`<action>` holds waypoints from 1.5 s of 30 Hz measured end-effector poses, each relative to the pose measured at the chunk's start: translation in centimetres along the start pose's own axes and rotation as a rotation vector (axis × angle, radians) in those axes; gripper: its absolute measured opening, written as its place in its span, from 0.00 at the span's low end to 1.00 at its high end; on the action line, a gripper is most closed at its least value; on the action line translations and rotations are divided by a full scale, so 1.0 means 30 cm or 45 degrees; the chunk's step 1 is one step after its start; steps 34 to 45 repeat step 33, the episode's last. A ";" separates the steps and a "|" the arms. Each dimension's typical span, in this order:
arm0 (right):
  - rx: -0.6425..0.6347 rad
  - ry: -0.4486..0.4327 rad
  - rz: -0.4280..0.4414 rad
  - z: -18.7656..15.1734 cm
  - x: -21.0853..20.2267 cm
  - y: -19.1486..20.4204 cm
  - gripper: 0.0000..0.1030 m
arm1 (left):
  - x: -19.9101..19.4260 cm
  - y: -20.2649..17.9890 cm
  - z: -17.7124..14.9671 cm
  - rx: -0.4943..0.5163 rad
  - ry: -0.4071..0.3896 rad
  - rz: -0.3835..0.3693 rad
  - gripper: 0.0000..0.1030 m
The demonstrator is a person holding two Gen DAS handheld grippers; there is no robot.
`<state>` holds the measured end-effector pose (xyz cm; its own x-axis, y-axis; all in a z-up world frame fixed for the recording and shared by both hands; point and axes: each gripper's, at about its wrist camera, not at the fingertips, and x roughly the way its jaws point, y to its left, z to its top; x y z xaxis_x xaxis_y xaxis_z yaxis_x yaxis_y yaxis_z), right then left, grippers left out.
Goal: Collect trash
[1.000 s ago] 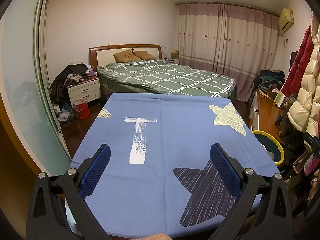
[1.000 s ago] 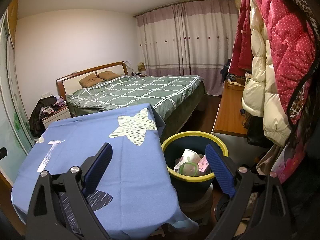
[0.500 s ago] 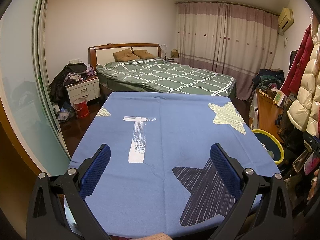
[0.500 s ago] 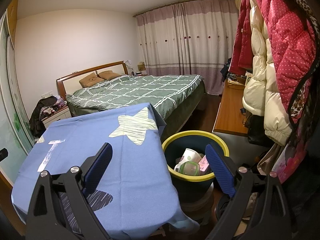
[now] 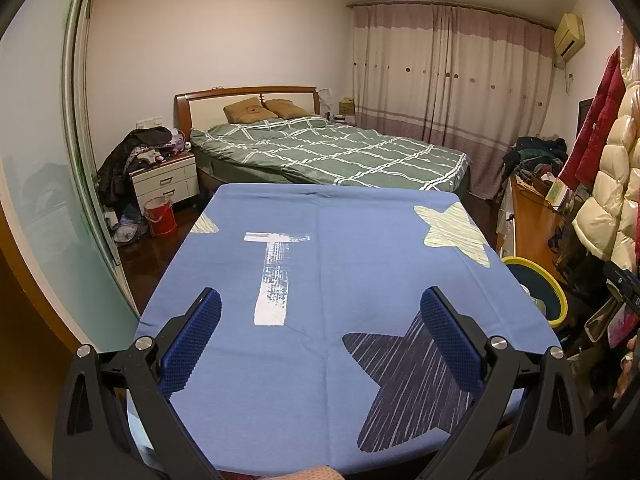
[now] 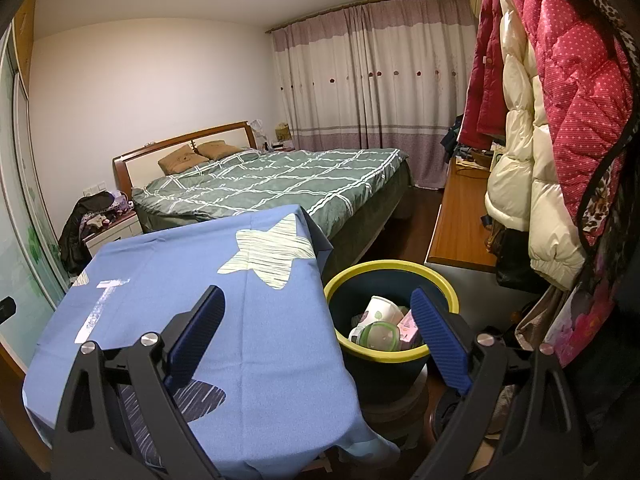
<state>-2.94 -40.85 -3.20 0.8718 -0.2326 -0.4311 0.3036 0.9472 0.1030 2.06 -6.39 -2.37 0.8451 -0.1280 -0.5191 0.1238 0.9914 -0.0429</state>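
Both claws spread wide and carrying nothing: the left gripper hangs over a bare blue tablecloth, no litter showing ahead of it. The right gripper looks past the table's corner, and just beyond its right finger stands the bin, upright, mouth facing up. Inside it: a paper cup tipped on its side, a green-rimmed lid, a pink packet. Looks like the collecting is about done.
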 end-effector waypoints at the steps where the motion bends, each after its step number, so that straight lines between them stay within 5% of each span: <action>1: 0.001 0.000 0.002 0.000 0.000 0.000 0.87 | 0.000 0.001 0.000 0.000 0.000 -0.002 0.95; 24: 0.002 0.038 0.036 -0.014 0.050 0.015 0.87 | 0.041 -0.003 0.000 0.002 -0.001 -0.028 0.95; 29: -0.035 0.094 0.123 0.018 0.149 0.063 0.92 | 0.224 0.028 0.052 -0.051 0.146 -0.086 0.95; 33: -0.124 0.192 0.186 0.053 0.331 0.175 0.92 | 0.438 0.052 0.086 -0.037 0.213 -0.010 0.95; 45: -0.124 0.192 0.186 0.053 0.331 0.175 0.92 | 0.438 0.052 0.086 -0.037 0.213 -0.010 0.95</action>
